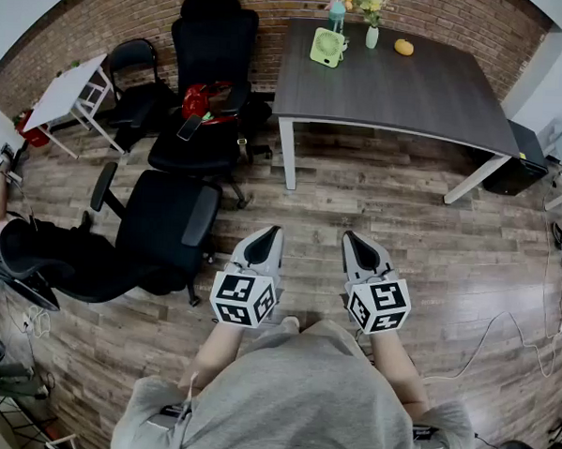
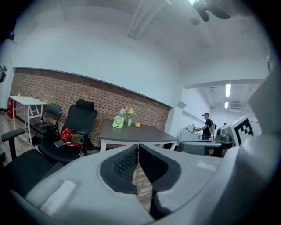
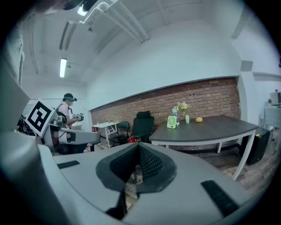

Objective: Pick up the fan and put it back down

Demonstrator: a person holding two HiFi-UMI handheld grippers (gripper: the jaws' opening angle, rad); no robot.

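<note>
Green and upright, the fan (image 1: 328, 47) is seen at the far-left corner of the worktop (image 1: 391, 93), against the brick wall (image 1: 442, 16), with a vase (image 1: 372, 37) just beside it. From the worktop, the left hand-held gripper (image 1: 273, 230) and the right hand-held gripper (image 1: 349, 236) are kept well apart, with bare wooden floor (image 1: 404, 207) between. The fan lies straight ahead of both, and neither is judged clearly nearer. The jaws of each are closed together and nothing is held. An approach to the worktop is judged to be needed first.
</note>
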